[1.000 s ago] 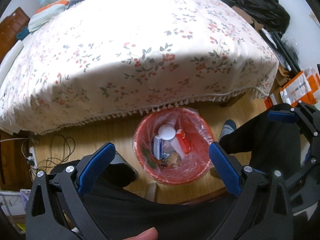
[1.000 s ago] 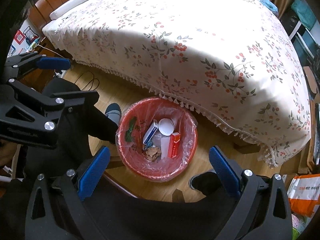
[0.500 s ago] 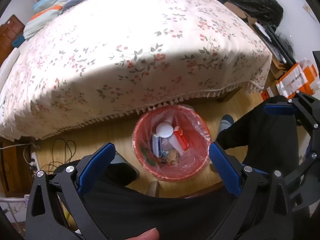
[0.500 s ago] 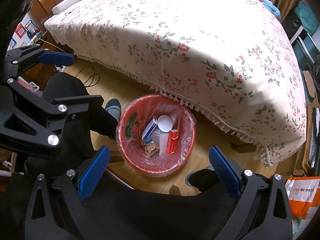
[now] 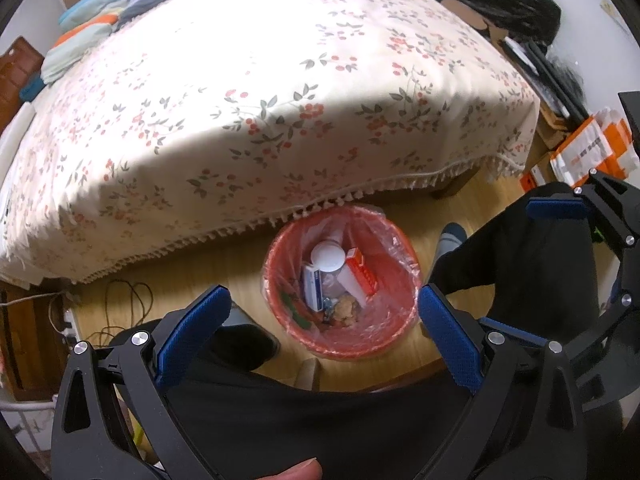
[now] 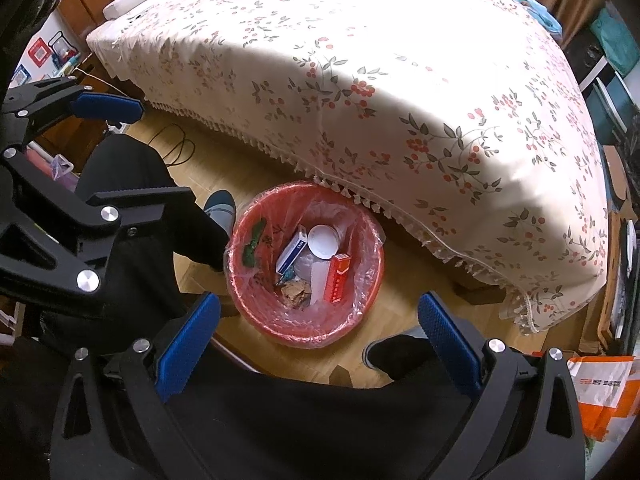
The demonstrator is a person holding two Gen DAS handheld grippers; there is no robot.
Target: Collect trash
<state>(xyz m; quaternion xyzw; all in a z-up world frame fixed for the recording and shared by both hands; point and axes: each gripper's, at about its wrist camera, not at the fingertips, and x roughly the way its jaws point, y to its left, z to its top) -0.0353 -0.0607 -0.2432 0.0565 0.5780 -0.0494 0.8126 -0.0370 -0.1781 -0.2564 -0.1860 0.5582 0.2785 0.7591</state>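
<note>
A red bin (image 5: 396, 336) lined with clear plastic stands on the wooden floor at the bed's edge; it also shows in the right wrist view (image 6: 372, 280). Inside lie a white round lid (image 5: 328, 257), a red box (image 5: 362, 270), a blue-white box (image 5: 313, 287) and crumpled scraps (image 5: 346, 308). My left gripper (image 5: 322, 328) is open and empty, held high above the bin. My right gripper (image 6: 318, 336) is open and empty, also high above the bin. Each gripper shows in the other's view: the right one at the right edge (image 5: 568, 236), the left one at the left edge (image 6: 124, 148).
A bed with a floral fringed cover (image 5: 280, 100) fills the upper part of both views. The person's dark-trousered legs (image 5: 520, 264) and socked feet (image 6: 220, 204) flank the bin. Cables (image 5: 124, 304) lie on the floor at left. Orange-white bags (image 5: 588, 148) and boxes sit at right.
Both grippers have risen and drawn back a little, so the bin looks smaller and sits lower in view. Both stay open and empty.
</note>
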